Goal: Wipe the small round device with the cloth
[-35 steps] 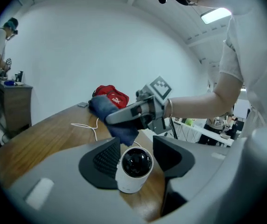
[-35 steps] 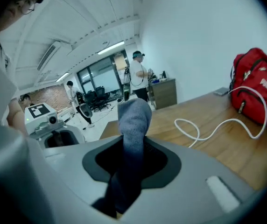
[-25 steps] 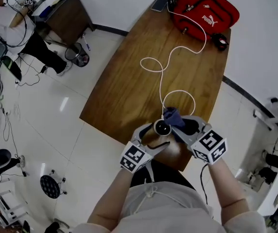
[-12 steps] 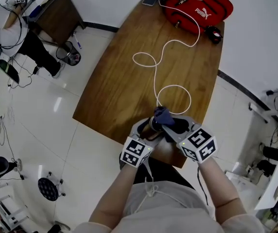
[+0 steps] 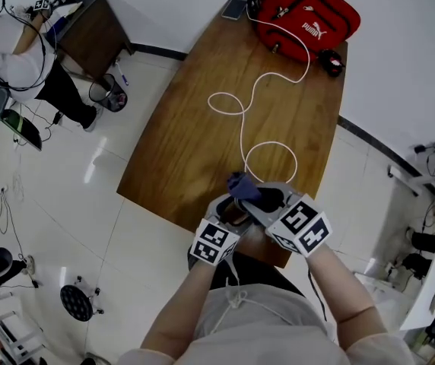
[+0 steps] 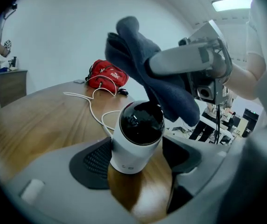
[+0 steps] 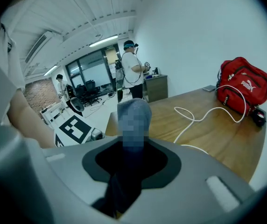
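The small round device (image 6: 138, 134), a white body under a black dome, stands at the near edge of the wooden table (image 5: 195, 135). My left gripper (image 6: 138, 157) has it between its jaws, which are closing; the left pad touches its side and a gap shows at the right pad. My right gripper (image 6: 189, 62) is shut on the dark blue cloth (image 6: 157, 78) and holds it just above and right of the dome. From the head view the cloth (image 5: 240, 185) covers most of the device, between my left gripper (image 5: 235, 210) and right gripper (image 5: 261, 200). In the right gripper view the cloth (image 7: 133, 120) rises from my right gripper (image 7: 131, 162).
A white cable (image 5: 252, 101) loops across the table from the red bag (image 5: 305, 10) at the far end. A phone (image 5: 234, 7) and a small black object (image 5: 330, 61) lie beside the bag. A person (image 5: 12, 52) stands by a dark cabinet (image 5: 88, 29) at far left.
The cloth has moved left from beside the device to over its dome, which showed bare one second ago. Both grippers have drawn closer together at the table's near edge.
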Available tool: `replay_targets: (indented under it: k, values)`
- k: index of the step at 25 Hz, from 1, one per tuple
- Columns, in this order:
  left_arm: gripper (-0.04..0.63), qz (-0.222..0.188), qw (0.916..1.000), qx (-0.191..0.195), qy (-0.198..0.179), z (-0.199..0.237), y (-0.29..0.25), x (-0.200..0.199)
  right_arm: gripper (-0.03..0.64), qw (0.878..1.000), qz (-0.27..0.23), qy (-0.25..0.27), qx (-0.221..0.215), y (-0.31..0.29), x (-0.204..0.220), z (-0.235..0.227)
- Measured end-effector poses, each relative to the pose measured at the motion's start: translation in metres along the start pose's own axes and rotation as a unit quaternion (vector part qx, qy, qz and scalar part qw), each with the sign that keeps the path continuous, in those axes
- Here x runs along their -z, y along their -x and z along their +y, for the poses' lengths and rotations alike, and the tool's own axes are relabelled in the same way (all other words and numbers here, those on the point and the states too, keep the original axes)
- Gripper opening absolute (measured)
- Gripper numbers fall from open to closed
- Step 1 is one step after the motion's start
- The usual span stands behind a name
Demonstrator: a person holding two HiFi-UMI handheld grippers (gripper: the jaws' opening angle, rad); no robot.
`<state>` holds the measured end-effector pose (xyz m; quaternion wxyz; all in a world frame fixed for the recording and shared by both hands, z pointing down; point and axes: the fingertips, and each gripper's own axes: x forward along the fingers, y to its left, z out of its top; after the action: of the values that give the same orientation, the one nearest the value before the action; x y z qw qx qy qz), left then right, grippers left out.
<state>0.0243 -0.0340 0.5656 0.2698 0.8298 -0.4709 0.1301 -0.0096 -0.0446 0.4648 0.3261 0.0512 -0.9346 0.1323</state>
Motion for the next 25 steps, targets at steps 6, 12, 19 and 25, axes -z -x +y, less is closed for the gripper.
replay_targets:
  k: [6,12,19,25]
  values:
    - [0.337,0.004,0.9999,0.003,-0.011,0.004,-0.001,-0.002,0.107,0.998,0.043,0.051,-0.010,-0.036,-0.010,0.003]
    - [0.336,0.008,0.9999,0.009,-0.008,0.002,-0.002,0.000,0.107,0.997,0.045,0.051,0.030,-0.035,-0.009,-0.033]
    - [0.338,0.003,1.0000,0.006,-0.005,0.003,0.000,-0.001,0.109,0.998,0.026,-0.017,0.060,-0.010,0.010,-0.070]
    - [0.397,-0.065,0.9969,-0.016,-0.040,0.002,-0.004,-0.023,0.109,0.992,-0.039,-0.083,0.086,0.019,0.031,-0.090]
